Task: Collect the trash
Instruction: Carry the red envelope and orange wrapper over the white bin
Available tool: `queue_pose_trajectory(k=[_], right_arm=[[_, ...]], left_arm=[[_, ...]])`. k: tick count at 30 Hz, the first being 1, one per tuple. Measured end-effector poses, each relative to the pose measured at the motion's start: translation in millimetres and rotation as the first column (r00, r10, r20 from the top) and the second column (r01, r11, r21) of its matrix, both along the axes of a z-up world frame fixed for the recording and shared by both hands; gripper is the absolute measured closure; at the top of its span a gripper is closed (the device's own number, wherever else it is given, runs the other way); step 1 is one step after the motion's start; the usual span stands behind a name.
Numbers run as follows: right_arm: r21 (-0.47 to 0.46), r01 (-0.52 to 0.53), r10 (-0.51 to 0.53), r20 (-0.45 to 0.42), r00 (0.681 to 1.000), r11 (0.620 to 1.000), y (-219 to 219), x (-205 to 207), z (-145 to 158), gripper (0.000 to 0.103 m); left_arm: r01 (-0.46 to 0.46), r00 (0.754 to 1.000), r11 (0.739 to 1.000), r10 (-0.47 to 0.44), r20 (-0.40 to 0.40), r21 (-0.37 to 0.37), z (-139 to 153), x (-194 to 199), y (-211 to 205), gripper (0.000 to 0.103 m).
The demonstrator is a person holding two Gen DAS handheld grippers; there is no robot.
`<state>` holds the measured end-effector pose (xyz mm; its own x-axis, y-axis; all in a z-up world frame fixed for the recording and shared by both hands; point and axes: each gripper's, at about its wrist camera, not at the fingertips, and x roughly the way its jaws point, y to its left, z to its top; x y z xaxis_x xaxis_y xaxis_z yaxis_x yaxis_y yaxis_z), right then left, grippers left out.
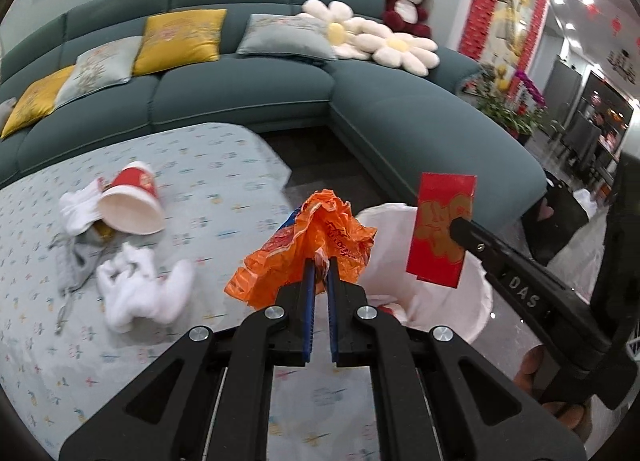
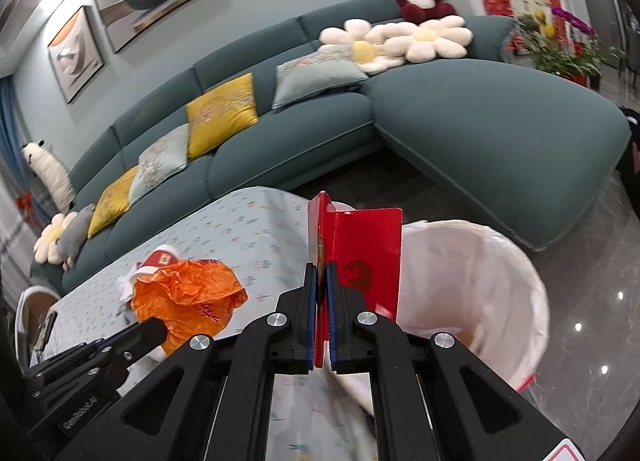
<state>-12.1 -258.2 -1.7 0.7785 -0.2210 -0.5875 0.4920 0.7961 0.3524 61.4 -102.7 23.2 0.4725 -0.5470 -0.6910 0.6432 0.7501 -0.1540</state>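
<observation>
My left gripper (image 1: 320,265) is shut on a crumpled orange plastic bag (image 1: 308,245) and holds it above the table edge, next to the white-lined trash bin (image 1: 476,293). My right gripper (image 2: 321,269) is shut on a red envelope (image 2: 368,257) and holds it upright at the bin's (image 2: 480,273) near rim. The envelope (image 1: 442,229) and the right gripper also show in the left wrist view. The orange bag (image 2: 188,297) shows in the right wrist view. A tipped red paper cup (image 1: 132,201), white tissues (image 1: 140,289) and a grey cloth (image 1: 76,257) lie on the table.
The table has a light patterned cloth (image 1: 208,165). A teal corner sofa (image 1: 360,93) with cushions and a plush bear (image 1: 404,1) stands behind it. A black bag (image 1: 556,221) sits on the glossy floor right of the bin. Potted plants (image 1: 508,109) stand at the far right.
</observation>
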Motion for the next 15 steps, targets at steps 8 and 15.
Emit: queue_pose_trajectory(k=[8, 15], right_arm=[[0.018, 0.067, -0.066, -0.012, 0.998, 0.998, -28.5, -22.9, -12.9, 0.098], [0.027, 0.088, -0.087, -0.026, 0.996, 0.996, -41.1, -31.0, -23.3, 0.098]], left_arm=[[0.095, 0.995, 0.995, -0.096, -0.016, -0.02, 0.8, -14.6, -38.2, 0.098], [0.148, 0.987, 0.989, -0.148, -0.055, -0.014, -12.9, -19.3, -64.3, 0.097]])
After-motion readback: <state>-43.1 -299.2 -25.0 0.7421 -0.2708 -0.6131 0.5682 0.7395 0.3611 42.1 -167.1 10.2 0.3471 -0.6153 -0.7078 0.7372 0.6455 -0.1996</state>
